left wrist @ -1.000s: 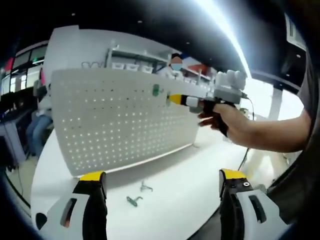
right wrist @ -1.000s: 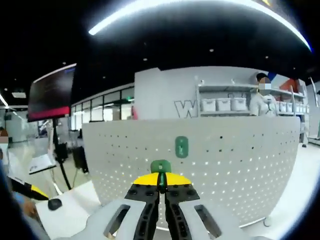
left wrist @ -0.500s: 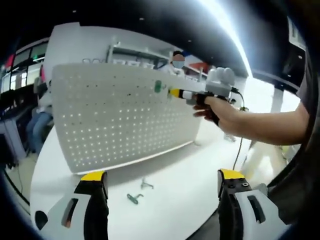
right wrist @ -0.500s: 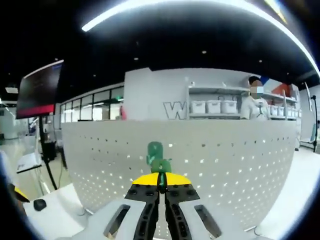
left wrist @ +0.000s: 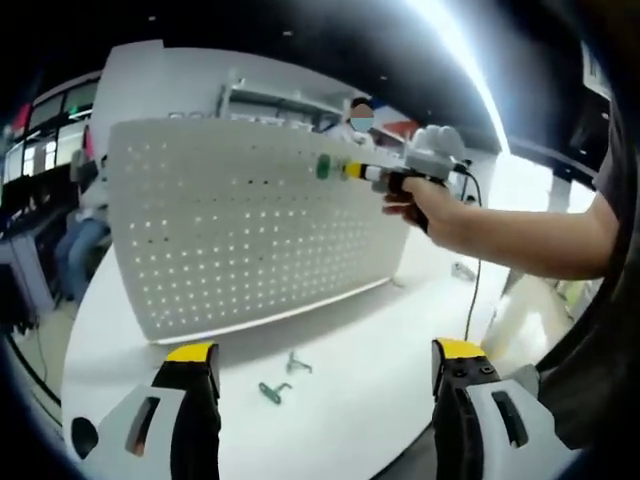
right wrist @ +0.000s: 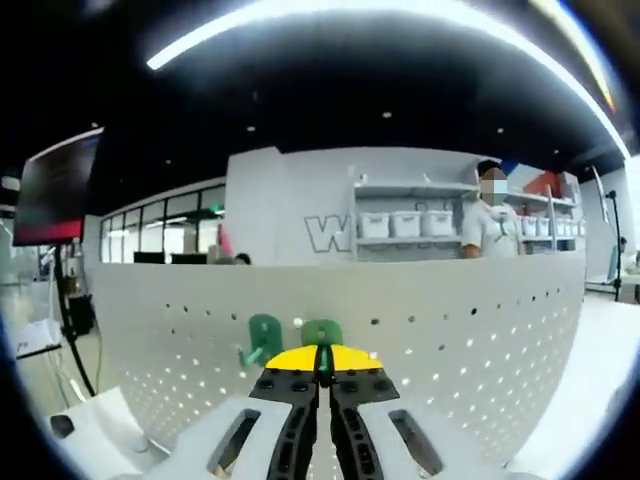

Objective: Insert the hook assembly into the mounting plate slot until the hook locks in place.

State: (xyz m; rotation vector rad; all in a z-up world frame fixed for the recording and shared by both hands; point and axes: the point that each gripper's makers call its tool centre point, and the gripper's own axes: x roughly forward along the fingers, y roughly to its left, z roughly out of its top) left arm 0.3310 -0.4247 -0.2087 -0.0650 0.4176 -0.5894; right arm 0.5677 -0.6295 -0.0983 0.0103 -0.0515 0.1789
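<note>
Here, two green hooks at the white pegboard, two more loose on the table.

Right gripper pinches one green hook against the board, beside a mounted hook. Left gripper jaws wide apart above a green loose hook and a grey loose hook.

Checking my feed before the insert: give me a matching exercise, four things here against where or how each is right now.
Things:
1. left gripper
2. right gripper
3. green hook already on the pegboard
4. loose hooks

States:
A. lying on the white table
B. shut on a green hook
C. open, holding nothing
D. hanging beside the held hook

Pairs: 1-C, 2-B, 3-D, 4-A
</note>
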